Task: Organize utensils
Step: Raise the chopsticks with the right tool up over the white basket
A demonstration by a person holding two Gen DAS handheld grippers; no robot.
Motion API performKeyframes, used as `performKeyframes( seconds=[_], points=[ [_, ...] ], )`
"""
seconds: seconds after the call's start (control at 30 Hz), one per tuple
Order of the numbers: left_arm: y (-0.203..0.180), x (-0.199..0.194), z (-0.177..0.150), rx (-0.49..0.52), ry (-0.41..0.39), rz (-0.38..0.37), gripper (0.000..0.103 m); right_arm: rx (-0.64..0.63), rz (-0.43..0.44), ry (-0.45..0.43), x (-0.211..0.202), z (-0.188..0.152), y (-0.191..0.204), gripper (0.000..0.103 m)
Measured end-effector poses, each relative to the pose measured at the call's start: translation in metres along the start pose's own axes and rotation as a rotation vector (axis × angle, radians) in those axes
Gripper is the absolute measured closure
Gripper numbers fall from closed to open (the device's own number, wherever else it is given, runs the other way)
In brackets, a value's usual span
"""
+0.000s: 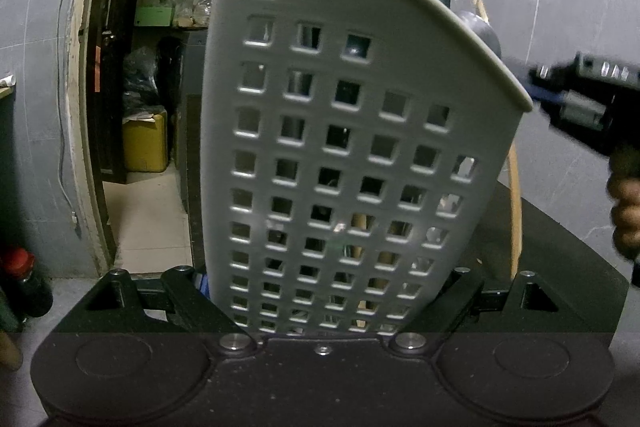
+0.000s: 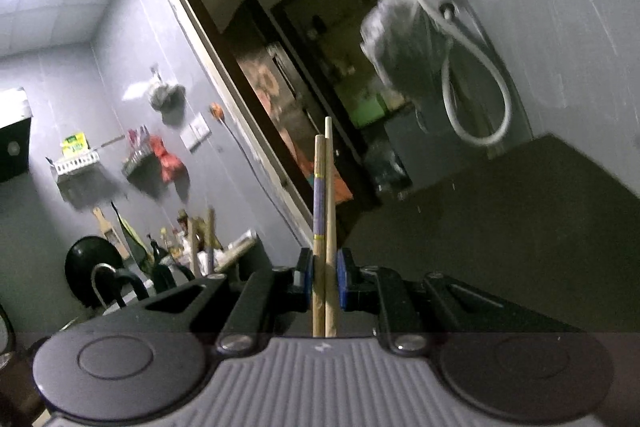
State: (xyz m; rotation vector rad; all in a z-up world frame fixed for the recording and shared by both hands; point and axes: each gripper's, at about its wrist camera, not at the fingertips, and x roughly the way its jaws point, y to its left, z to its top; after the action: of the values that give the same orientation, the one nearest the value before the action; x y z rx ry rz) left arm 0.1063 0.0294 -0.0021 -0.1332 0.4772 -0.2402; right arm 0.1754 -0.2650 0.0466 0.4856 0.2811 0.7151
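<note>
Step in hand, as I judge it: drop the chopsticks (image 2: 325, 211) into the perforated holder (image 1: 344, 147). To do it well, bring the tips over the holder's rim (image 1: 472, 39) first, tilt them near vertical, then release low so they slide in beside the utensils already inside rather than bounce.

Right tongs (image 2: 325, 281) are clamped on the pair of chopsticks, which run straight toward 12 o'clock from between the blue pads (image 2: 341, 279), tips in the air, one stick ahead of the other.

Left tongs (image 1: 324, 301) straddle the holder's base; pads are hidden, so can't tell whether they actually grip. In the left view, right tongs sit at 3 o'clock, just beside the rim. Holder stands on the dark tabletop (image 1: 560, 247), leaning.
</note>
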Motion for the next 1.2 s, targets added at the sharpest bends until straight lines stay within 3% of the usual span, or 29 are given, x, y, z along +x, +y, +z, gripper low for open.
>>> performKeyframes(
  seconds=[0.2,0.43,0.57,0.8,1.2],
  points=[
    [0.000,0.000,0.000,0.001,0.000,0.001,0.014,-0.079,0.037,-0.071,-0.010,0.032,0.040,0.089],
    [0.000,0.000,0.000,0.002,0.001,0.001,0.014,-0.057,0.172,-0.055,0.000,0.075,0.093,0.089],
    [0.000,0.000,0.000,0.001,0.000,0.000,0.014,-0.075,0.242,-0.063,0.014,0.083,0.115,0.089],
    [0.000,-0.001,0.001,-0.004,-0.001,-0.005,0.014,-0.096,0.315,-0.086,0.043,0.071,0.136,0.089],
    [0.002,0.000,0.001,-0.003,0.000,-0.004,0.014,-0.126,0.280,-0.104,0.057,0.043,0.125,0.089]
  ],
)
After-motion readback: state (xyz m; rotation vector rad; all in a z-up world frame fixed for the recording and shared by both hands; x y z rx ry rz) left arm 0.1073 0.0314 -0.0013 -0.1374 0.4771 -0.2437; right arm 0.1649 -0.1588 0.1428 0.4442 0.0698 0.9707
